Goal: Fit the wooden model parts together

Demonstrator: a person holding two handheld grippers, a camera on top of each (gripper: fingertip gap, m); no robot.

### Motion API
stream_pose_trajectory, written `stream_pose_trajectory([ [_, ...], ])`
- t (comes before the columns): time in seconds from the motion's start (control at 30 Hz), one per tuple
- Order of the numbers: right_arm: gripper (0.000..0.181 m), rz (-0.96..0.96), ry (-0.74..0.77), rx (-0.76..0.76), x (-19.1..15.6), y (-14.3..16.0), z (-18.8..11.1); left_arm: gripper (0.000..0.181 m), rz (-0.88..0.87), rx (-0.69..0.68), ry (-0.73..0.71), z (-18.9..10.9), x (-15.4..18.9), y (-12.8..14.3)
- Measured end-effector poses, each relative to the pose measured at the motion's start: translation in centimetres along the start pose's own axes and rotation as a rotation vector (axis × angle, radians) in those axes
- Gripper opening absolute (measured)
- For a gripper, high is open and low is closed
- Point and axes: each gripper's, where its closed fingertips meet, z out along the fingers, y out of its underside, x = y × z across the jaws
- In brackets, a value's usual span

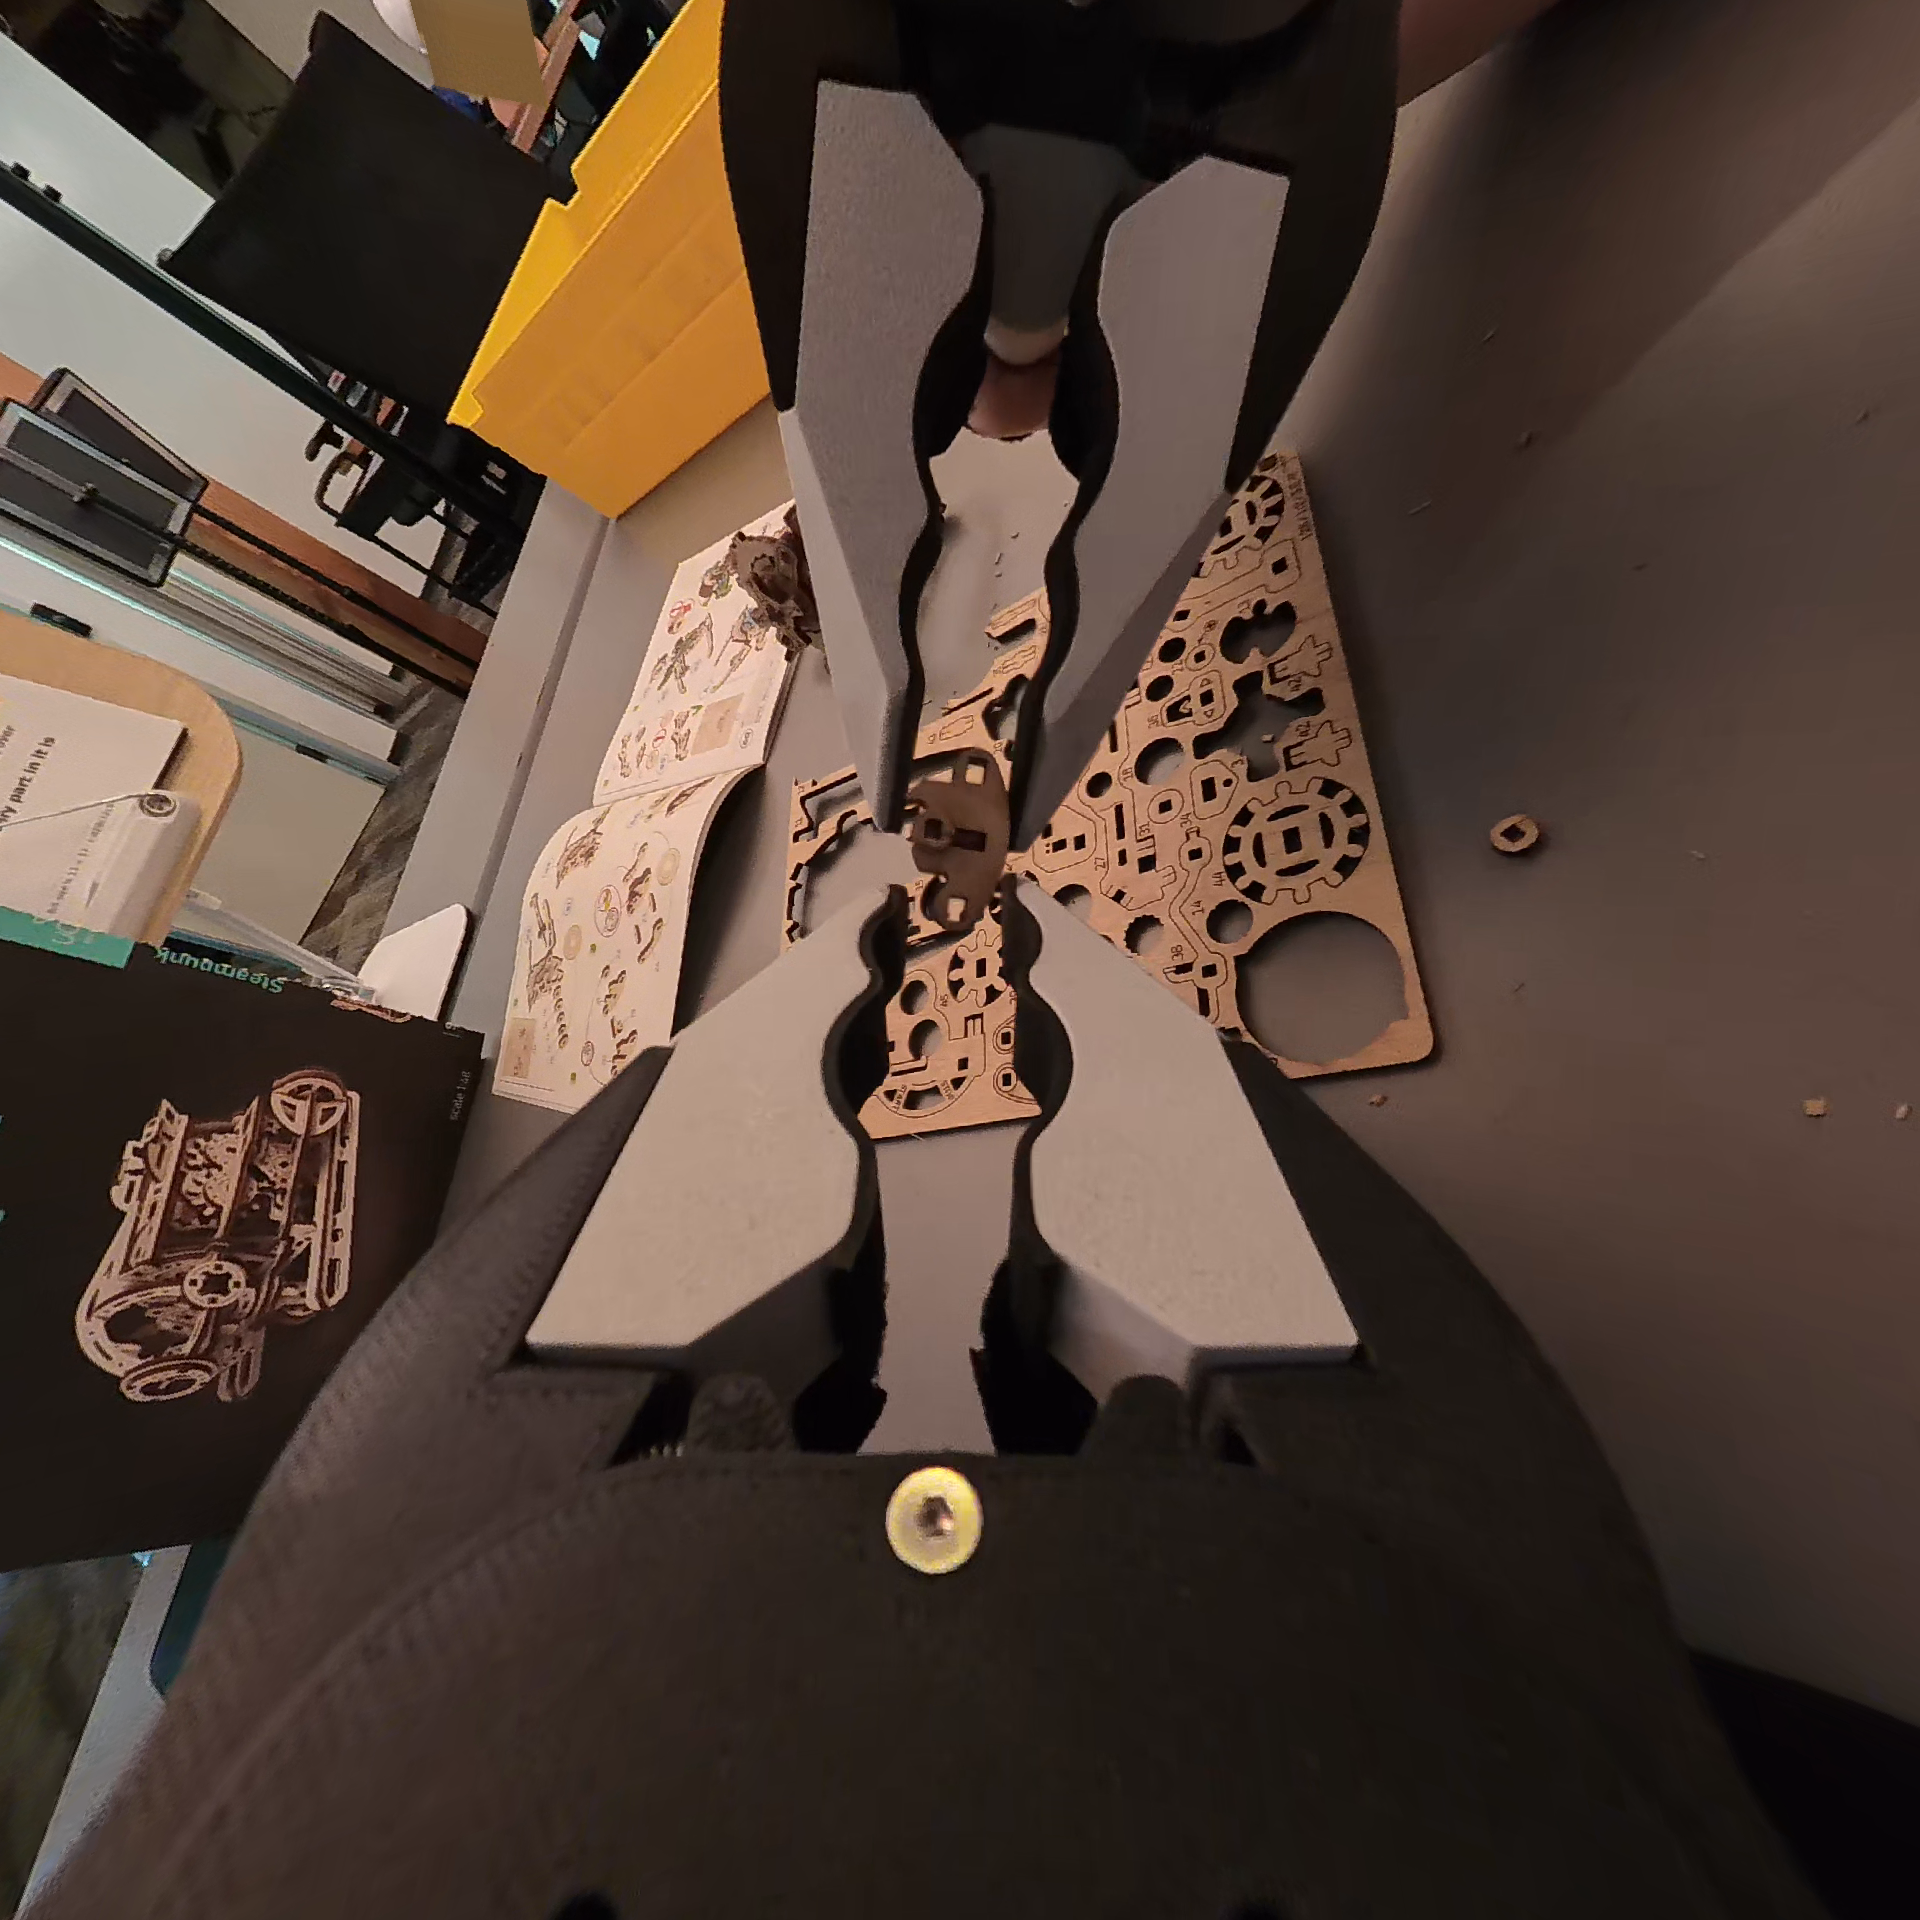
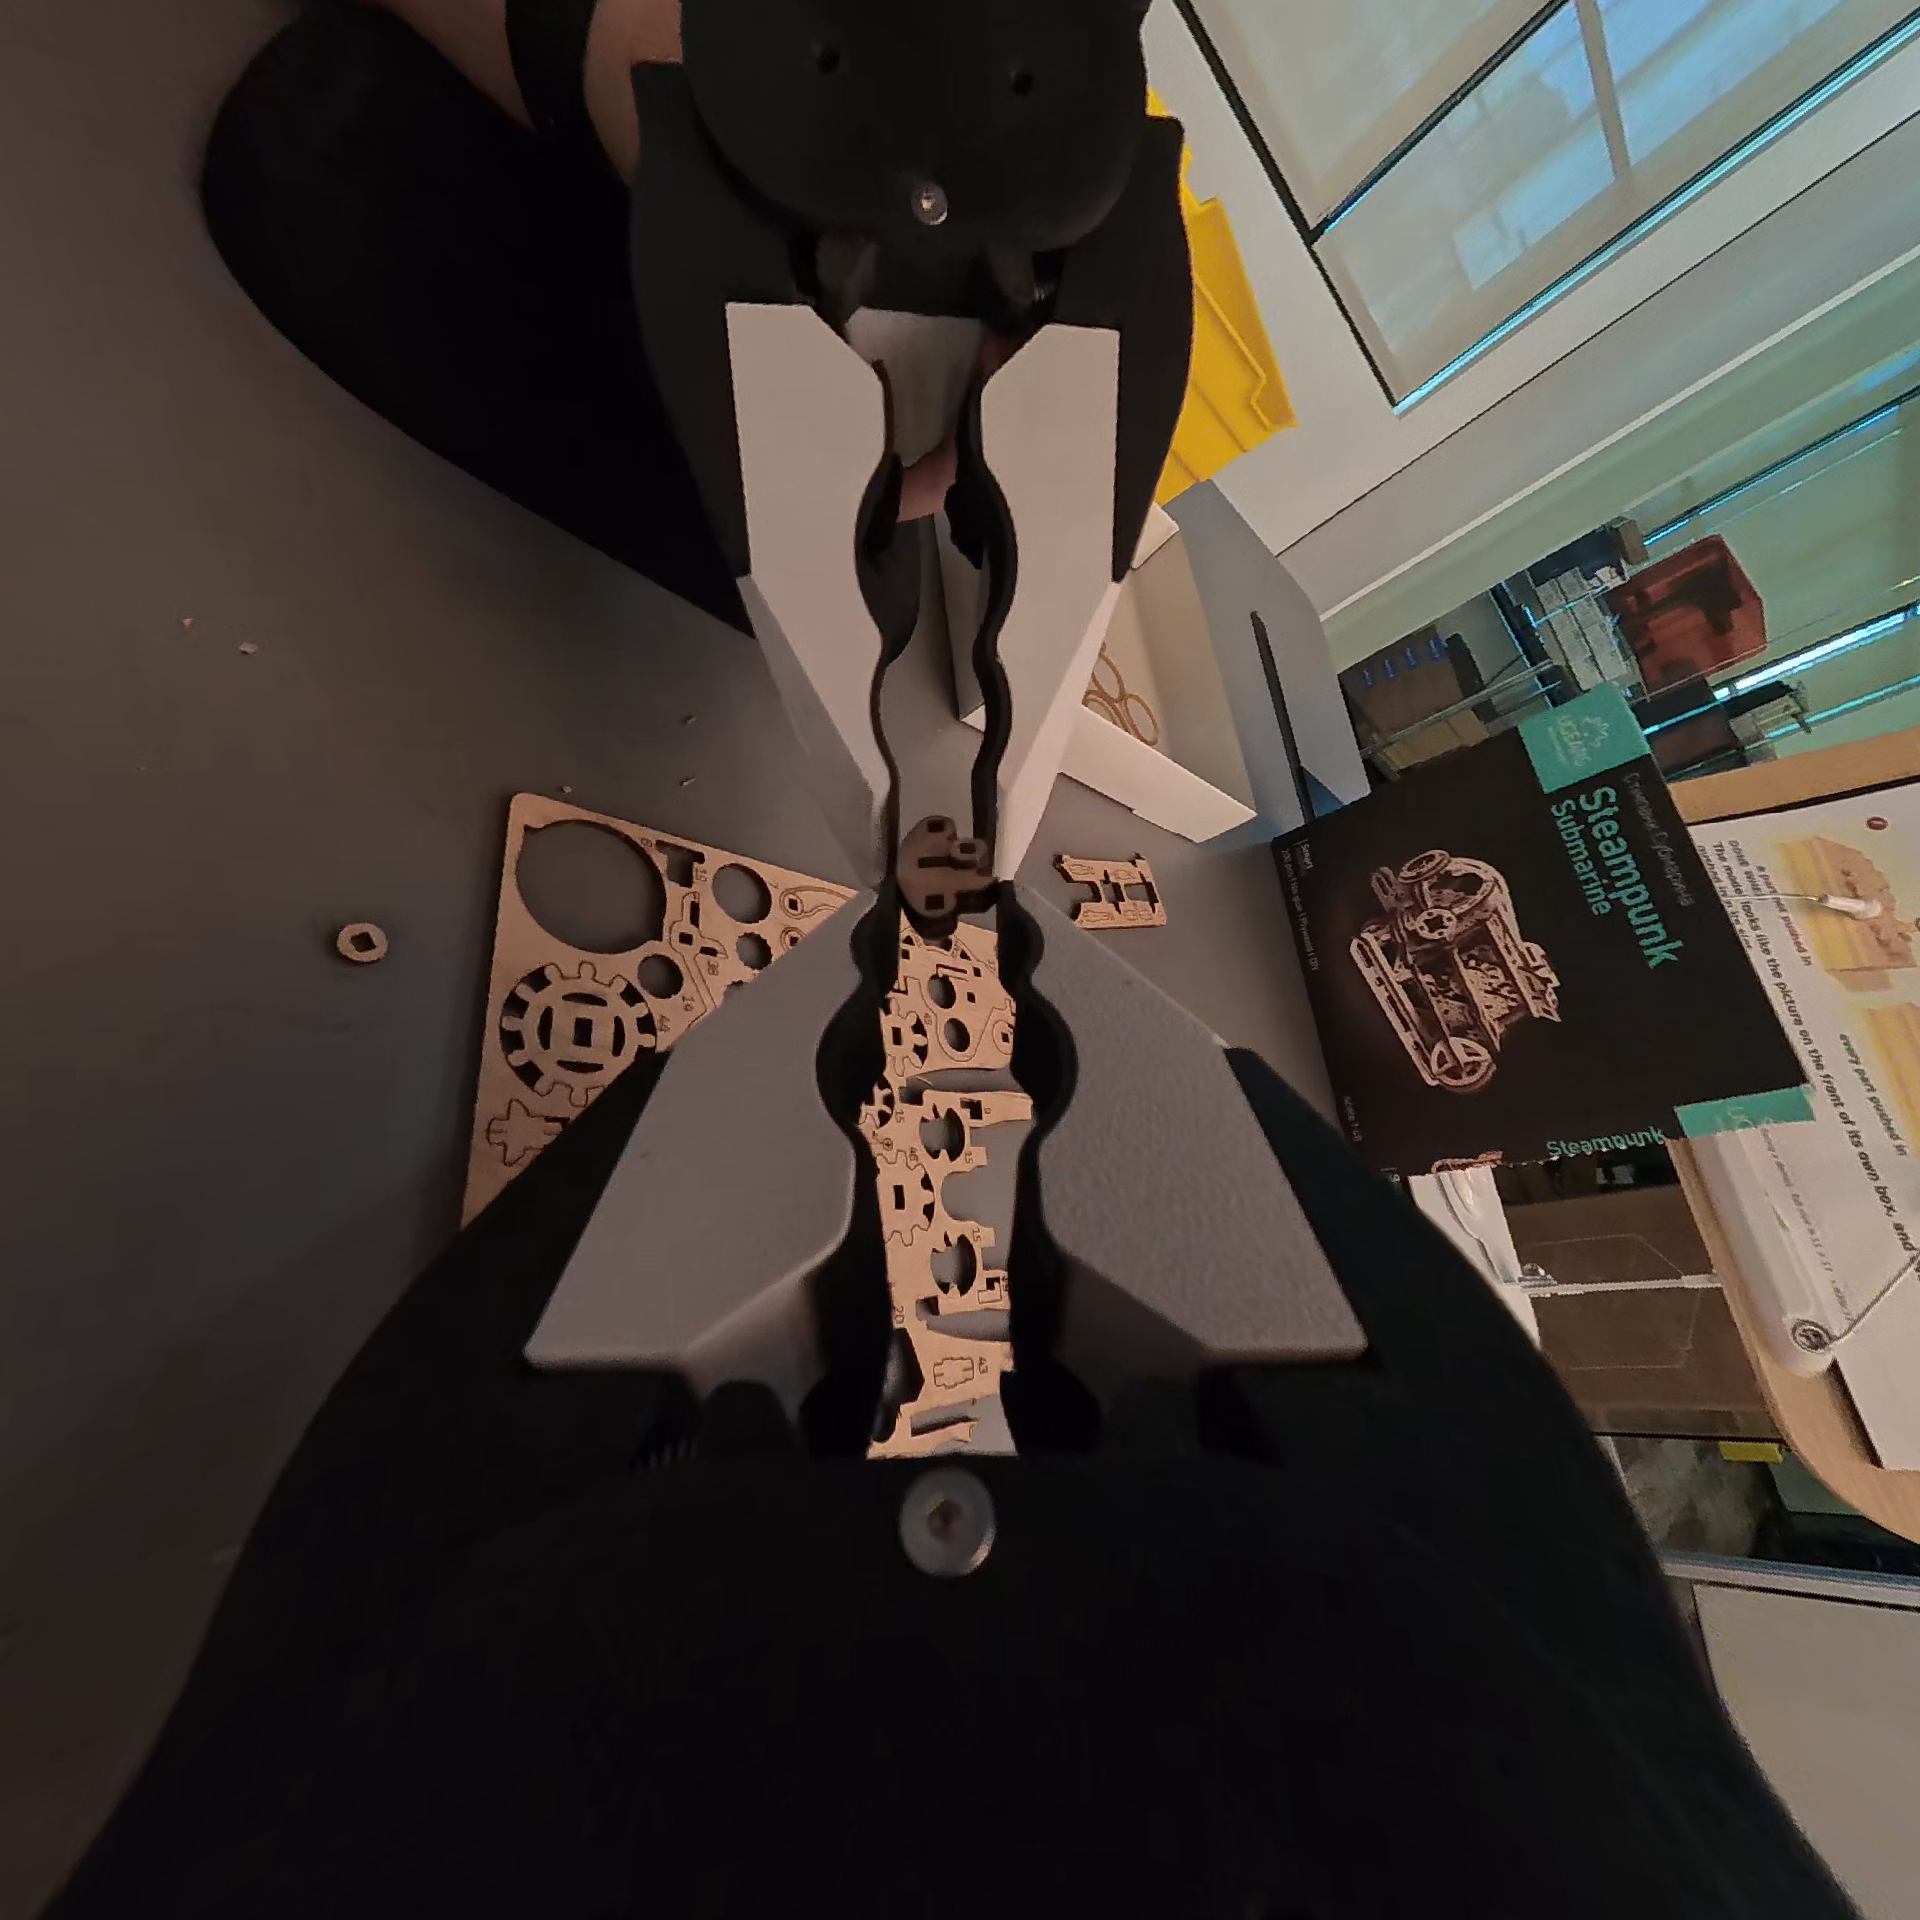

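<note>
Both grippers meet tip to tip above a laser-cut plywood sheet (image 1: 1278,831) on the grey table. In the left wrist view my left gripper (image 1: 951,899) comes from below, shut on a small dark wooden part (image 1: 948,906). My right gripper (image 1: 956,826) comes from above, shut on a dark oval wooden plate (image 1: 961,805) with cut-outs. The two parts touch each other. In the right wrist view my right gripper (image 2: 943,902) is below and the left gripper (image 2: 938,831) above, with the joined parts (image 2: 940,868) between them over the sheet (image 2: 582,935).
A loose wooden ring (image 1: 1515,834) (image 2: 362,942) lies beside the sheet. An open instruction booklet (image 1: 644,831), a part-built model (image 1: 774,592), a black kit box (image 1: 208,1195) (image 2: 1507,956), a yellow bin (image 1: 623,312), a white box (image 2: 1143,748) and a small cut piece (image 2: 1117,891) lie around. Less than 4 cm separates the two grippers' tips.
</note>
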Motion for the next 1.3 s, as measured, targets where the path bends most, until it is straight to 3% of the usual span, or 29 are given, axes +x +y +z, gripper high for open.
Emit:
stream_pose_trajectory([
  [0.6, 0.017, -0.054, -0.007, -0.034, -0.6, 0.2, 0.3, 0.015, 0.039, -0.042, 0.018, 0.4, 0.8, 0.4],
  [0.83, 0.017, -0.083, 0.006, -0.059, -0.5, 0.2, 0.2, 0.016, -0.032, -0.049, 0.045, 0.5, 0.7, 0.6],
  [1.3, 0.017, -0.082, 0.015, -0.1, -0.5, 0.6, 0.4, 0.017, 0.061, -0.098, -0.004, 0.9, 0.7, 1.0],
])
